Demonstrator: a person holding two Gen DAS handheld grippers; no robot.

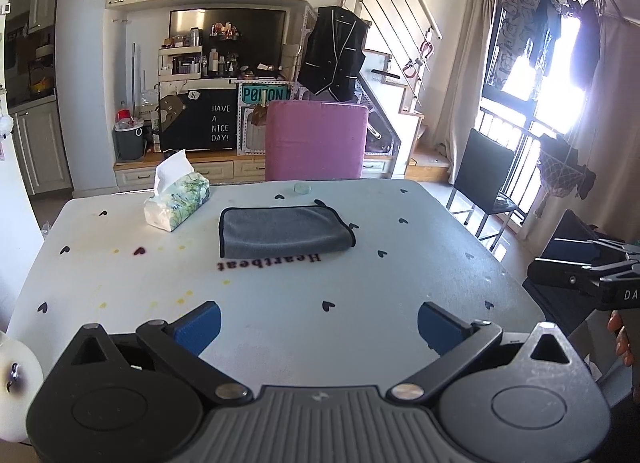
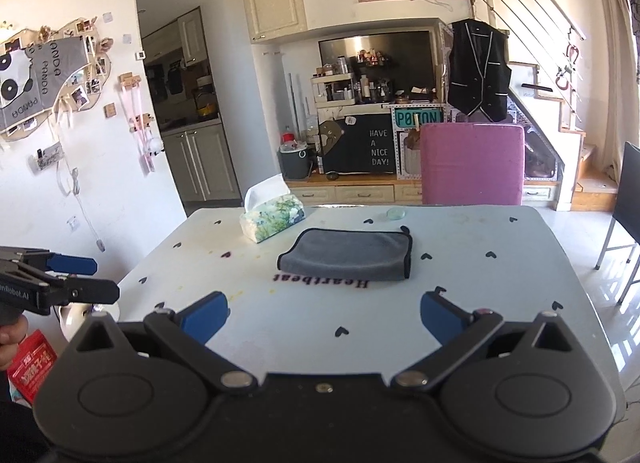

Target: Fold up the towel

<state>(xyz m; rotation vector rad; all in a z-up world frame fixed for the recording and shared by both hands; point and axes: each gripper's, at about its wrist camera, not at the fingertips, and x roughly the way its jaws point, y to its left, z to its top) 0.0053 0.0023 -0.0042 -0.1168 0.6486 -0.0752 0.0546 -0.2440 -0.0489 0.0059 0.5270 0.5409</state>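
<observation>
A grey towel with black trim [image 1: 285, 231] lies folded flat on the pale table [image 1: 360, 295], past the middle; it also shows in the right wrist view [image 2: 349, 253]. My left gripper [image 1: 318, 323] is open and empty, held above the near part of the table, well short of the towel. My right gripper [image 2: 324, 317] is open and empty too, also short of the towel. Each gripper shows in the other's view: the right one at the right edge [image 1: 592, 263], the left one at the left edge [image 2: 80, 275].
A tissue box [image 1: 178, 203] stands left of the towel. A small round glass lid [image 1: 302, 187] lies near the far edge. A pink chair [image 1: 316, 141] stands behind the table, a black chair [image 1: 484, 179] to the right.
</observation>
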